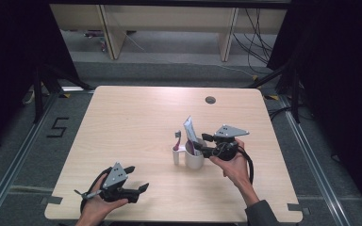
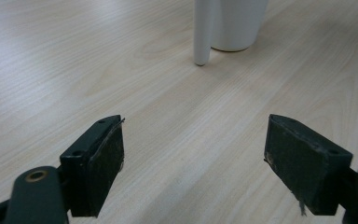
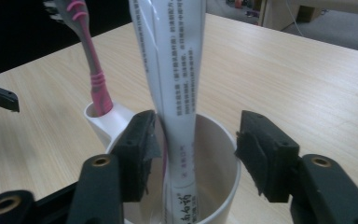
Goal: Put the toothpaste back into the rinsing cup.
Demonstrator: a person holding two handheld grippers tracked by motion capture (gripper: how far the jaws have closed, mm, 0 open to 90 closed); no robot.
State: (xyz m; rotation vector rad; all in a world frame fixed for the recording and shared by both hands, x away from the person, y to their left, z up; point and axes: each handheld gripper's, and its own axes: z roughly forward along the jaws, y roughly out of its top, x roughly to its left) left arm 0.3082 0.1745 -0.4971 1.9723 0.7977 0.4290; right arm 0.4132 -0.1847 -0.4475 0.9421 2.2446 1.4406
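Our right gripper stands open around the toothpaste tube upright in the white cup; our left gripper, well apart from the cup, gapes empty.

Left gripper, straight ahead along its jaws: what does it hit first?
Probably the white holder tube beside the cup. The left gripper stands open over bare table before that; depth is uncertain.
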